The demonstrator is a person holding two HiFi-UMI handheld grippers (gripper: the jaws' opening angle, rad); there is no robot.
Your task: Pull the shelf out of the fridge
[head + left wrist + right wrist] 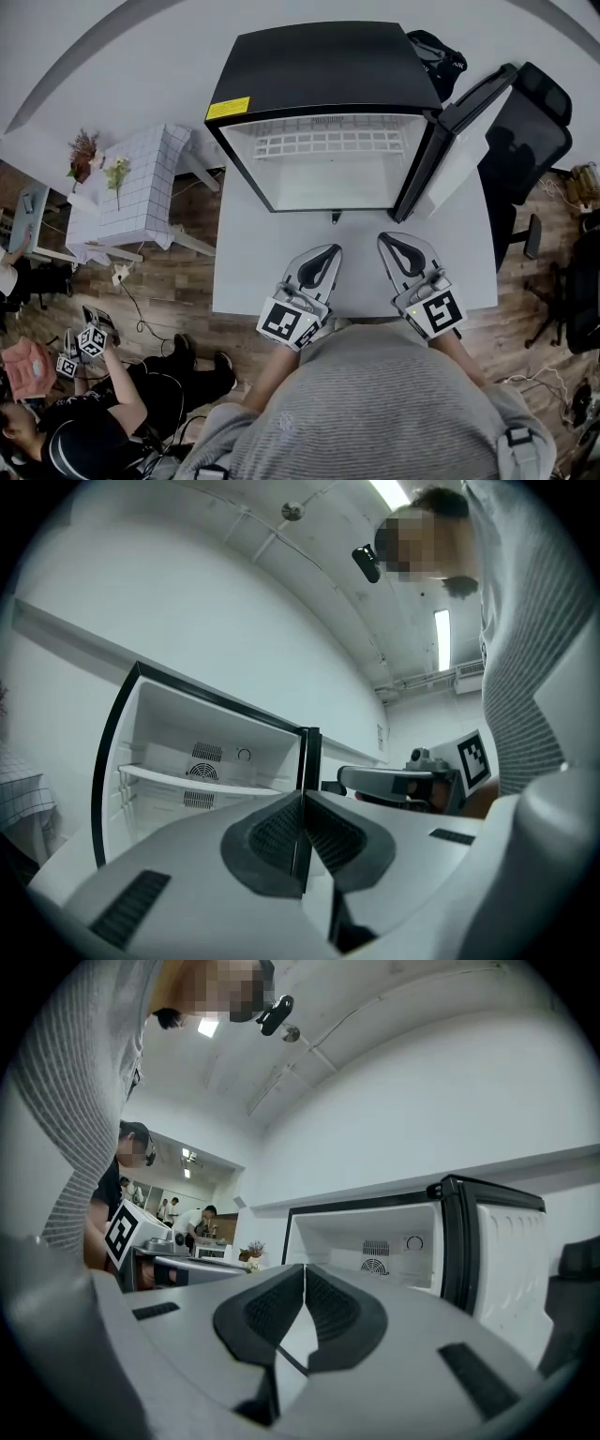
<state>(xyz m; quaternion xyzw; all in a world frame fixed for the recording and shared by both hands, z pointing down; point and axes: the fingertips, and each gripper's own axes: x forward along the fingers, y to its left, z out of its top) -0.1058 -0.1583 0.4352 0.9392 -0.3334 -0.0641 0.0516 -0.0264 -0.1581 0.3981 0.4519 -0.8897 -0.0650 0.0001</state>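
A black mini fridge (319, 66) stands on a white table (244, 262) with its door (464, 141) swung open to the right. Inside, a white wire shelf (319, 142) sits fully in, near the top. Both grippers rest low on the table in front of the fridge, apart from it. My left gripper (335, 249) is shut with nothing between its pads. My right gripper (382, 238) is shut and empty too. The left gripper view shows the jaws (304, 797) pressed together, with the fridge interior (202, 752) and shelf (187, 780) beyond. The right gripper's (304, 1283) jaws also meet, facing the fridge (375, 1237).
A black office chair (534, 122) stands right of the open door. A small white side table (141, 187) with plants is at the left. A person sits on the floor at the lower left with other grippers (92, 339). A small dark object (335, 217) lies before the fridge.
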